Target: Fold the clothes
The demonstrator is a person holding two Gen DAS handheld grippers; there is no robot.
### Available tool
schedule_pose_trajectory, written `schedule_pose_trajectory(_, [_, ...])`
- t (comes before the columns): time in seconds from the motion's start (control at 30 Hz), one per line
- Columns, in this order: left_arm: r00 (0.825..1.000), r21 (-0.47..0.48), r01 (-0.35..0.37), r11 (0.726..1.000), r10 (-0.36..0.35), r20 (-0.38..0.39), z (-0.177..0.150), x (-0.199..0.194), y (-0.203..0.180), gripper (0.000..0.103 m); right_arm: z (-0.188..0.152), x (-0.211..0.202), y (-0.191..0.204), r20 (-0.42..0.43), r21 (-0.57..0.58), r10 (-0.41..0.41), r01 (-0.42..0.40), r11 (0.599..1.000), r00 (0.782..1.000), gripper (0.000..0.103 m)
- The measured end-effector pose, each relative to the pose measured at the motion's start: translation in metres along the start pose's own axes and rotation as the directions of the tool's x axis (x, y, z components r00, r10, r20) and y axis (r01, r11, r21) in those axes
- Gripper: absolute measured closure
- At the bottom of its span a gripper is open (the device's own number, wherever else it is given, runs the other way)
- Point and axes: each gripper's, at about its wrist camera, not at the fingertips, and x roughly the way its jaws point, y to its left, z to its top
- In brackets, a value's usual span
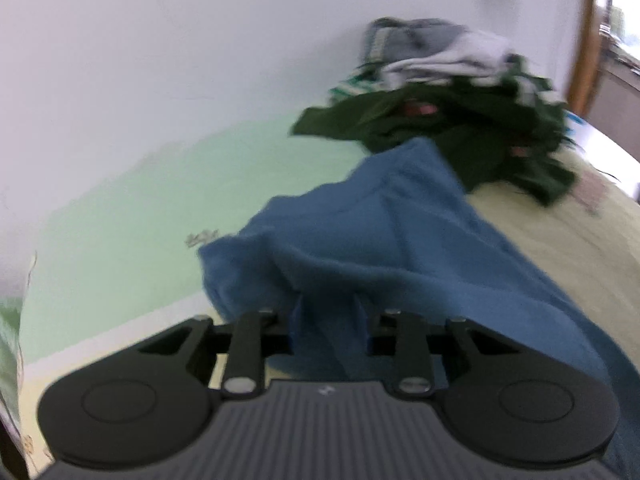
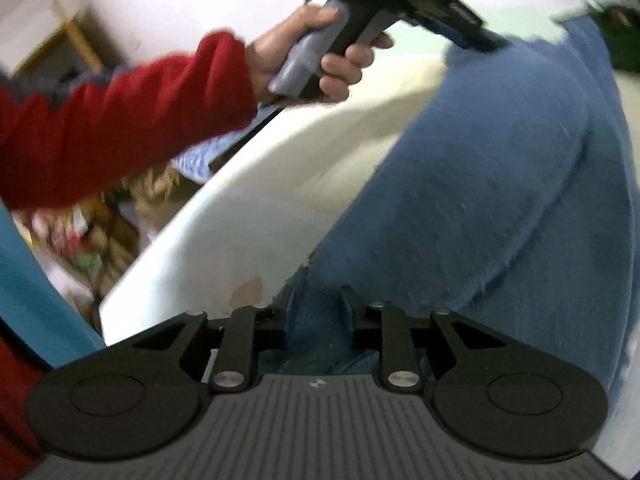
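A blue garment (image 1: 384,240) hangs stretched above the bed. My left gripper (image 1: 328,304) is shut on one edge of it; the cloth drapes over and hides the fingertips. My right gripper (image 2: 318,300) is shut on another edge of the same blue garment (image 2: 500,184), fingertips buried in the fabric. In the right wrist view the left gripper (image 2: 484,42), held by a hand in a red sleeve, pinches the garment's far top edge. Both views are motion-blurred.
A pile of dark green, grey and white clothes (image 1: 448,104) lies at the far end of the bed (image 1: 560,248), against the white and pale green wall (image 1: 140,184). The bed's white edge (image 2: 224,216) and floor clutter (image 2: 100,236) show at left.
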Motion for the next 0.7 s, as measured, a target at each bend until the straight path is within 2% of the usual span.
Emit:
schedule_pose_trajectory(0.1, [0.999, -0.016, -0.051, 0.999, 0.052, 0.009, 0.003, 0.015, 0.007, 0.071, -0.003, -0.003, -0.004, 0.030, 0.078, 0.008, -0.010, 0.997, 1.000, 0.081])
schedule_pose_trajectory(0.2, [0.994, -0.009, -0.105, 0.994, 0.105, 0.017, 0.008, 0.029, 0.010, 0.071, -0.007, -0.006, 0.004, 0.057, 0.077, -0.010, 0.006, 0.997, 0.998, 0.082])
schedule_pose_trajectory(0.27, [0.992, 0.029, -0.128, 0.991, 0.128, 0.013, 0.011, 0.030, 0.004, 0.072, -0.009, -0.007, 0.007, 0.060, 0.075, -0.024, 0.020, 0.997, 0.998, 0.082])
schedule_pose_trajectory(0.33, [0.994, 0.030, -0.105, 0.994, 0.104, 0.024, 0.010, 0.021, 0.004, 0.075, -0.005, -0.009, 0.008, 0.063, 0.073, -0.029, 0.024, 0.997, 0.998, 0.081])
schedule_pose_trajectory(0.4, [0.995, 0.035, -0.088, 0.996, 0.087, 0.043, 0.007, 0.012, 0.004, 0.070, -0.003, -0.012, 0.010, 0.080, 0.077, -0.026, 0.020, 0.997, 0.996, 0.080])
schedule_pose_trajectory(0.47, [0.990, 0.067, -0.140, 0.988, 0.140, 0.009, 0.006, 0.021, 0.000, 0.069, -0.003, -0.007, 0.009, 0.080, 0.079, -0.052, 0.046, 0.996, 0.995, 0.080])
schedule_pose_trajectory(0.57, [0.985, 0.047, -0.172, 0.984, 0.173, 0.000, 0.007, 0.030, 0.002, 0.068, -0.006, -0.001, 0.004, 0.071, 0.114, -0.059, 0.051, 0.992, 0.996, 0.083])
schedule_pose_trajectory(0.63, [0.984, 0.018, -0.178, 0.984, 0.179, -0.008, 0.011, 0.025, 0.000, 0.072, -0.006, -0.002, 0.006, 0.070, 0.108, -0.074, 0.066, 0.992, 0.995, 0.085])
schedule_pose_trajectory(0.7, [0.989, 0.003, -0.149, 0.989, 0.149, 0.015, 0.006, 0.007, -0.005, 0.071, -0.005, -0.007, 0.013, 0.063, 0.073, -0.105, 0.101, 0.992, 0.992, 0.085])
